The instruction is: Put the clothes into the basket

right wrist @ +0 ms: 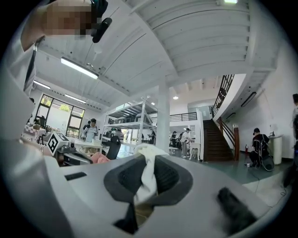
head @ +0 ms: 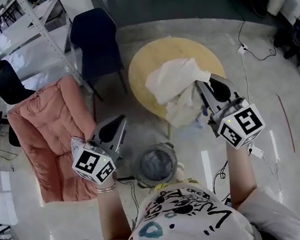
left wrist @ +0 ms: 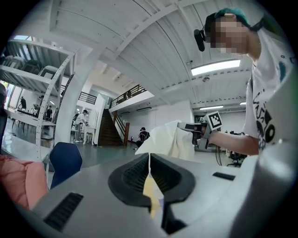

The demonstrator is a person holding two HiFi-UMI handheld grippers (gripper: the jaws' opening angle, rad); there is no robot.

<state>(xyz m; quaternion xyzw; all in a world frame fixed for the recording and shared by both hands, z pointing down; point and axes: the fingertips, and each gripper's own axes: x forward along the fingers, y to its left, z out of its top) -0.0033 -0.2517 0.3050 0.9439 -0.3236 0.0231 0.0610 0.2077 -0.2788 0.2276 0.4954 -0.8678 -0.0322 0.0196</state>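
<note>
Right gripper is clamping shut on the white garment, which is bunching at its tips and hanging over the round yellow counter just beyond. Left gripper is holding its jaws pressed together, with an unidentifiable pale sliver showing in the slit. Basket is sitting between both grippers, back toward the person.

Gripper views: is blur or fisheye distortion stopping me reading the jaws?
No. Left gripper view: strongly bent, dark corners, jaws sharp and together. Right gripper view: same bend, white cloth crisp between jaws. Head view: glare streaks on floor.
</note>
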